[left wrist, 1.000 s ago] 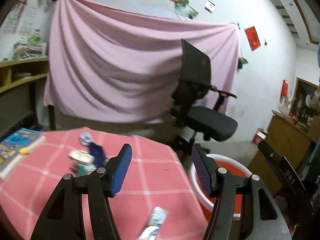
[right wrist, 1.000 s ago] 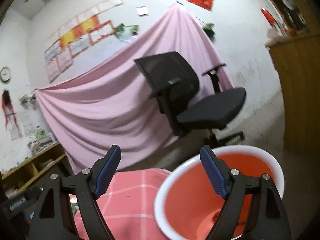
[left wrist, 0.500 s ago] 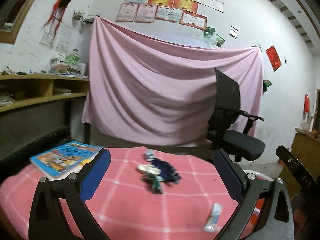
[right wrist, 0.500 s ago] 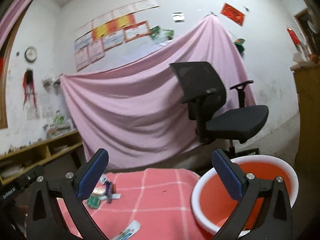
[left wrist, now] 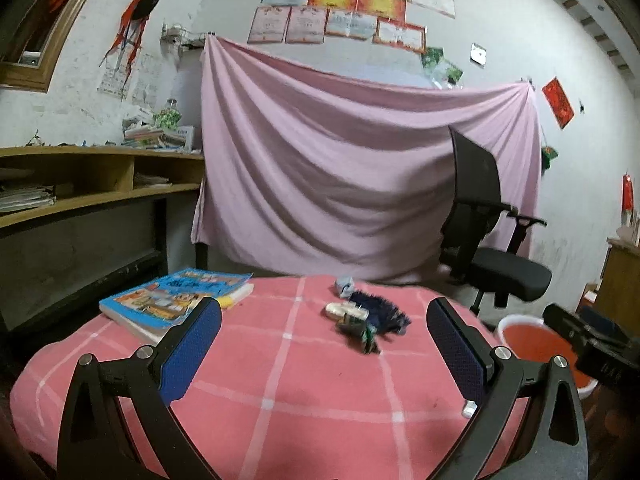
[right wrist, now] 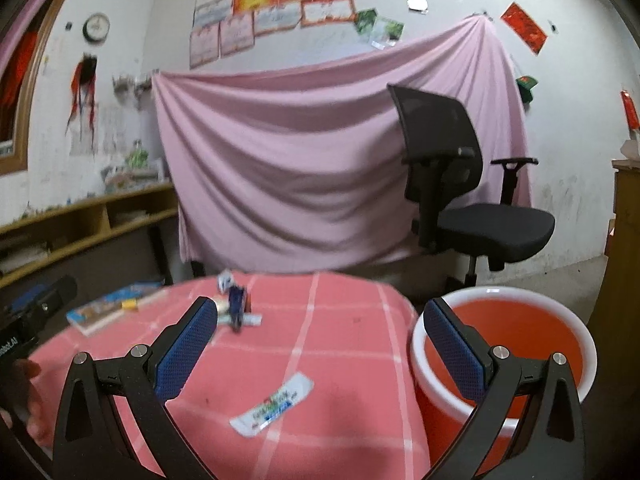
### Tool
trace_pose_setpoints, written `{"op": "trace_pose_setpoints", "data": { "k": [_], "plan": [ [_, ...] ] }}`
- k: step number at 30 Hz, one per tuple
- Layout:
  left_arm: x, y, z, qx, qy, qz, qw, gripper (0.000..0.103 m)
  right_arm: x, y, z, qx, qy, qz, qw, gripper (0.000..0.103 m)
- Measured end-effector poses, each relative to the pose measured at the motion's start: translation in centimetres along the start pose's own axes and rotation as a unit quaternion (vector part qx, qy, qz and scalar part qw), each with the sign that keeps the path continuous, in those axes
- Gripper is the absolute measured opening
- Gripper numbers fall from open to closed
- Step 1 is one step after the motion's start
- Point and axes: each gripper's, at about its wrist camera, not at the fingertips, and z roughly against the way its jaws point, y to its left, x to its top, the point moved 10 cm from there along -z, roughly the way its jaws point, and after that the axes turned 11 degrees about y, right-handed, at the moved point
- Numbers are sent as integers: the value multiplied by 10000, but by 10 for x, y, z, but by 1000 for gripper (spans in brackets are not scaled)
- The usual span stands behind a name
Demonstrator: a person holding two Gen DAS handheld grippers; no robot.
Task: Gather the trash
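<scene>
A small heap of trash (left wrist: 362, 318) lies on the pink checked table (left wrist: 280, 392): a dark blue wrapper, a white cup lid, a crumpled grey scrap and a green packet. It also shows as the trash heap (right wrist: 236, 308) in the right wrist view. A flat white wrapper (right wrist: 274, 404) lies near the table's front, its tip the white wrapper (left wrist: 469, 408) behind my left gripper's right finger. The red bucket (right wrist: 508, 344) with a white rim stands on the floor right of the table. My left gripper (left wrist: 320, 344) and right gripper (right wrist: 320, 344) are both open and empty, above the table.
A stack of colourful books (left wrist: 176, 300) sits at the table's left. A black office chair (right wrist: 460, 200) stands behind the bucket, before a pink sheet (left wrist: 352, 172). Wooden shelves (left wrist: 80, 184) line the left wall. The other gripper's body (left wrist: 592, 344) shows at right.
Both grippers opened wider and swung left, from the bucket toward the table. The trash heap, books and shelves came into view; the bucket slid to the right edge of the left view.
</scene>
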Motion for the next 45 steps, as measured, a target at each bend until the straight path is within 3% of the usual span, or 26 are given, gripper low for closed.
{"op": "trace_pose_setpoints", "data": {
  "k": [3,6,12,14,16,19,23,27,29,32,34,35,42,45],
  "plan": [
    [-8,5,-12,127,268,-57,9995,101,-8,-2,-11,-23,346,-39,9994,103],
    [-19,10,-27,219,627,-55,9978,101,-23,-6,-33,-121,987,-123,9950,103],
    [-39,18,-52,184,1276,271,9913,100,-46,2,-58,94,1847,22,9827,103],
    [-41,19,-55,168,1370,316,9899,100,-53,12,-61,156,2022,249,9789,96],
    [-42,17,-57,132,1472,321,9885,100,-57,21,-63,198,2131,438,9759,79],
    [-43,14,-61,48,1599,288,9867,100,-65,30,-70,261,2366,647,9691,68],
    [-45,13,-71,32,1841,231,9826,100,-86,34,-85,563,2956,593,9518,67],
    [-50,13,-77,11,2021,229,9791,100,-86,33,-83,606,2960,582,9515,66],
    [-50,10,-79,-41,2096,175,9776,100,-87,33,-82,546,2941,751,9512,60],
    [-51,1,-87,-227,2282,21,9733,100,-84,33,-84,599,2903,867,9511,43],
    [-49,-5,-92,-364,2359,-26,9711,100,-82,28,-87,540,2825,1021,9523,24],
    [-48,-8,-94,-427,2390,-43,9701,100,-81,25,-90,549,2804,1057,9525,21],
    [-41,-17,-119,-845,2701,244,9588,94,-72,26,-102,595,2670,1363,9522,19],
    [-31,-18,-129,-886,2666,387,9589,92,-65,27,-111,511,2615,1540,9515,19]
  ]
}}
